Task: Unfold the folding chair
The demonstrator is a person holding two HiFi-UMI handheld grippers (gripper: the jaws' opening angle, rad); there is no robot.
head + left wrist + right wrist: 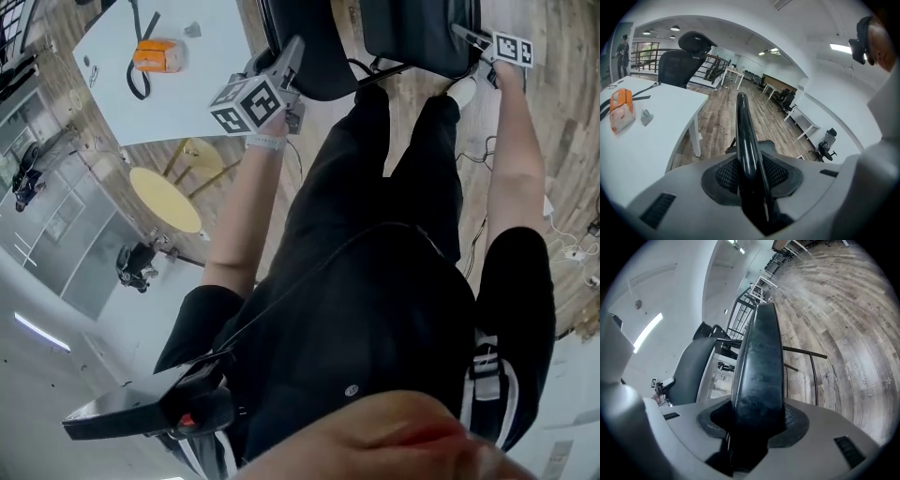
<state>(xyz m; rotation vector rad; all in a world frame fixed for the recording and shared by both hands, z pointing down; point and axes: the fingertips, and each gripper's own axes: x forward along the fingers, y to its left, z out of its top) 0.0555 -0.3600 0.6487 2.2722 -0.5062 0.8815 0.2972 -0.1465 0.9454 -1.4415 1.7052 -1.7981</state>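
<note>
your torso [375,309], in black, fills the head view, and both bare forearms reach forward and down to the folding chair [412,28]. it stands on the wooden floor [562,112] just past your feet, near the white table [178,108]. your left gripper [292,54] meets the chair's left-hand dark panel and your right gripper [466,36] meets the other. in the left gripper view the jaws are clamped on a thin glossy panel edge [743,126], with the gripper pitched downward. in the right gripper view the jaws are closed on a thicker dark panel [759,352], and that gripper seems to lie flatter. you look to be at the spreading stage. i'd judge it best to hold both clamps firm, draw the panels apart evenly, and mind your shoe [461,89] near the frame.
</note>
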